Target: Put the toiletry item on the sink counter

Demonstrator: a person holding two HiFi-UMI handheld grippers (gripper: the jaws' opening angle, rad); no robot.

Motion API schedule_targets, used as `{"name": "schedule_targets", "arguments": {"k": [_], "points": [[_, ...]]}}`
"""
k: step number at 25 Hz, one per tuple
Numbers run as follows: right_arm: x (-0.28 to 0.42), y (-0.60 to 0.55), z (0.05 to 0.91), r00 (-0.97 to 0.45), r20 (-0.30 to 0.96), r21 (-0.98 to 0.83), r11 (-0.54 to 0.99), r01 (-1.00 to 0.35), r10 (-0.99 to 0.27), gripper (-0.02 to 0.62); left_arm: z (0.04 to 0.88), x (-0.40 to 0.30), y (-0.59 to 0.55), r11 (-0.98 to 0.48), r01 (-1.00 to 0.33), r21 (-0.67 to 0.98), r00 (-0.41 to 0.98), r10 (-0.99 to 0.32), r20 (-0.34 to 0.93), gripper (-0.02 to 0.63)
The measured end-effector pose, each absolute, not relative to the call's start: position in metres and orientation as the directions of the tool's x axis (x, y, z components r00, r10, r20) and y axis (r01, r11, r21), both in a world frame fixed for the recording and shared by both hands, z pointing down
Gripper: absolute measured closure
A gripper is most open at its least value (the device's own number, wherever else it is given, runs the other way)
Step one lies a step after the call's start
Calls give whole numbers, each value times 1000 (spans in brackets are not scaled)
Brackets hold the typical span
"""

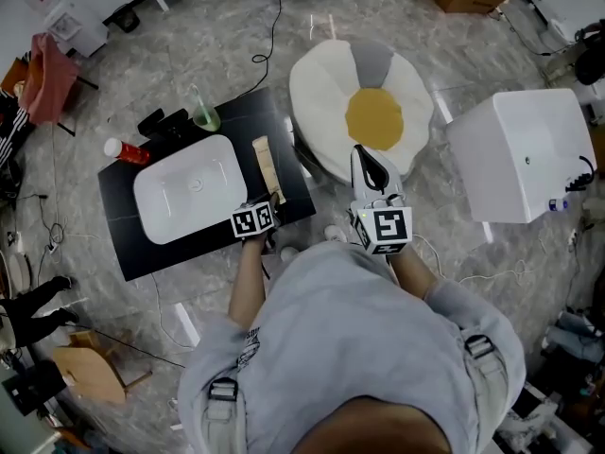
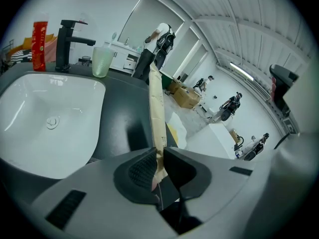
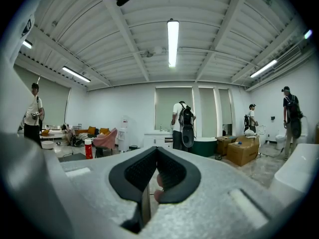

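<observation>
The toiletry item is a long, flat tan packet. My left gripper is shut on its near end. In the left gripper view the packet runs edge-on away from the gripper, above the black sink counter. It sits over the counter strip to the right of the white basin; I cannot tell whether it rests on the surface. My right gripper is held level over the cushion, and in its own view the gripper is shut with nothing in it.
A black faucet, a green cup and a red bottle stand behind the basin. A fried-egg cushion lies to the right of the counter, with a white box beyond it. People stand in the room's background.
</observation>
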State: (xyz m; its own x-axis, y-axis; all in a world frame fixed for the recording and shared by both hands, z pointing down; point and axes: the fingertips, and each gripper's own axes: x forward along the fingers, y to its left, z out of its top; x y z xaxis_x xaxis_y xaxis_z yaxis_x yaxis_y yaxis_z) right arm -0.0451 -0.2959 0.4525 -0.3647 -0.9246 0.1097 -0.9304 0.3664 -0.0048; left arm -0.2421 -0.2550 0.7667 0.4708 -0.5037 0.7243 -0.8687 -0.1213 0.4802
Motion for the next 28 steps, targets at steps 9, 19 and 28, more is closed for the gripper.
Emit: {"name": "schedule_targets", "arguments": {"k": [9, 19, 28], "points": [[-49, -295, 454, -378, 120, 0, 380, -925, -918, 591, 775, -252, -254, -85, -881, 465, 439, -513, 738, 485], [-56, -294, 455, -411, 120, -4, 414, -910, -903, 591, 759, -257, -252, -71, -894, 442, 404, -555, 727, 476], [-65, -291, 454, -446, 113, -11, 448, -894, -888, 591, 698, -263, -265, -115, -919, 377, 347, -688, 638, 551]]}}
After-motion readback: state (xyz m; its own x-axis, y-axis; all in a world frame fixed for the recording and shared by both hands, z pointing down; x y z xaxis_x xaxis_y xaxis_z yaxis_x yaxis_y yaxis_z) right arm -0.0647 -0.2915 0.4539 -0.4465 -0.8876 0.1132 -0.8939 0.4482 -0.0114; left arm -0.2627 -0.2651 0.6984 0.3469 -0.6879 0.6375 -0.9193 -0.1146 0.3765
